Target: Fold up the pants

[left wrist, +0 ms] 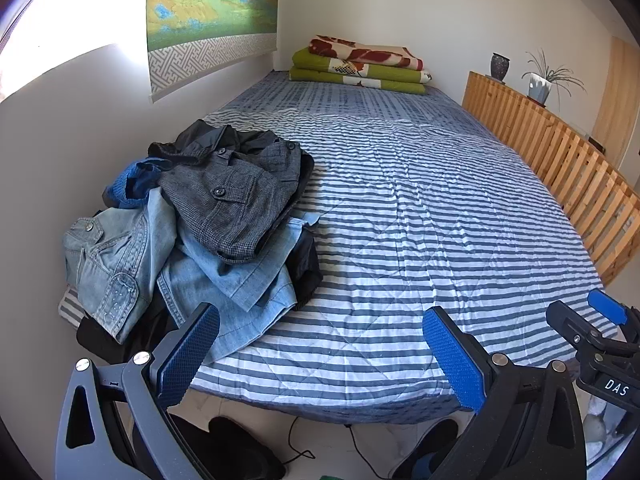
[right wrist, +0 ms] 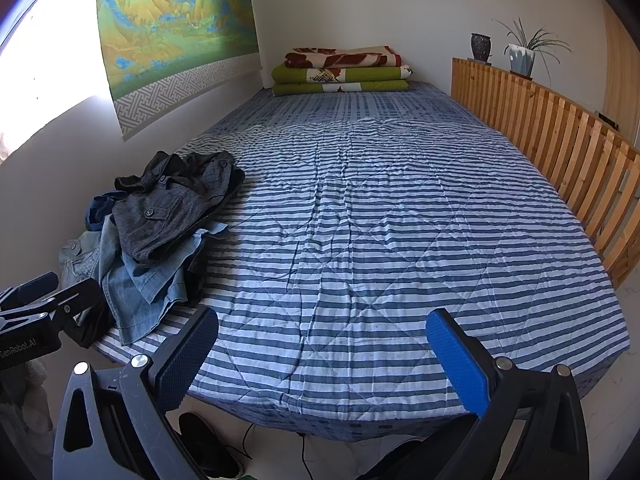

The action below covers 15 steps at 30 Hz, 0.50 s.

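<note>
A heap of clothes lies at the left side of the striped bed (left wrist: 420,220) against the wall. On top is a pair of dark grey checked pants (left wrist: 232,196) (right wrist: 168,212); under it light blue denim pants (left wrist: 224,276) (right wrist: 148,292), a denim piece with a button (left wrist: 100,256) and dark garments. My left gripper (left wrist: 320,352) hovers open over the bed's near edge, its left finger just in front of the heap. My right gripper (right wrist: 322,356) stands open over the near edge further right, nothing between its fingers. Each gripper shows at the other view's edge.
Folded green and red blankets (left wrist: 360,66) (right wrist: 344,70) are stacked at the far end of the bed. A wooden slatted rail (left wrist: 560,160) (right wrist: 560,136) runs along the right side, with a vase and a potted plant (right wrist: 522,54) on it. A wall scroll (right wrist: 172,32) hangs left. Shoes and a cable lie on the floor below.
</note>
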Each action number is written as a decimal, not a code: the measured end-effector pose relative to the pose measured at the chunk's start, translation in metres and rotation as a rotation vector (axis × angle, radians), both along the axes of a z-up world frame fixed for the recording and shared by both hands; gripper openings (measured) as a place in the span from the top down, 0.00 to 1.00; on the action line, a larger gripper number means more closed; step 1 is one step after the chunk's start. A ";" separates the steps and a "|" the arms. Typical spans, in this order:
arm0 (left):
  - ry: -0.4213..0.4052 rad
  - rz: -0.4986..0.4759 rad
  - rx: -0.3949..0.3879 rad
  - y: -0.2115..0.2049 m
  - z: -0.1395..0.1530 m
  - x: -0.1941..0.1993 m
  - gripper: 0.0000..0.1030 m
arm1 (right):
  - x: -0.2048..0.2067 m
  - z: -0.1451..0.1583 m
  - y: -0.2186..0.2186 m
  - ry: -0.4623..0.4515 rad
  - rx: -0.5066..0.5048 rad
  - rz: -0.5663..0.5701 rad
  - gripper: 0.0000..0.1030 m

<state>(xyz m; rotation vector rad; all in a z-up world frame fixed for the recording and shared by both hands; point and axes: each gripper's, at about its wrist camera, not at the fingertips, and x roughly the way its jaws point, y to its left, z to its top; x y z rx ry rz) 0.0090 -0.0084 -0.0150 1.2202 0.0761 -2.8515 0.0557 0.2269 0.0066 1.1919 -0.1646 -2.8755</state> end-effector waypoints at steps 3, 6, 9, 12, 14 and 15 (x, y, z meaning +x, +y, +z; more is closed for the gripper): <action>0.009 0.004 -0.010 -0.001 0.003 0.001 0.00 | 0.000 0.001 -0.001 0.002 0.005 0.002 0.01; 0.012 0.006 -0.006 -0.003 0.004 0.001 0.00 | 0.002 0.001 -0.001 0.005 0.007 0.003 0.01; 0.016 0.004 -0.004 -0.003 0.006 0.002 0.00 | 0.002 0.002 -0.003 0.008 0.015 0.006 0.01; 0.020 0.003 -0.003 -0.003 0.007 0.002 0.00 | 0.001 0.002 -0.003 0.008 0.020 0.009 0.01; 0.022 0.002 -0.005 -0.001 0.008 0.003 0.00 | 0.001 0.002 -0.004 0.008 0.018 0.010 0.01; 0.023 0.001 -0.006 -0.001 0.008 0.003 0.00 | 0.000 0.003 -0.004 0.008 0.018 0.011 0.01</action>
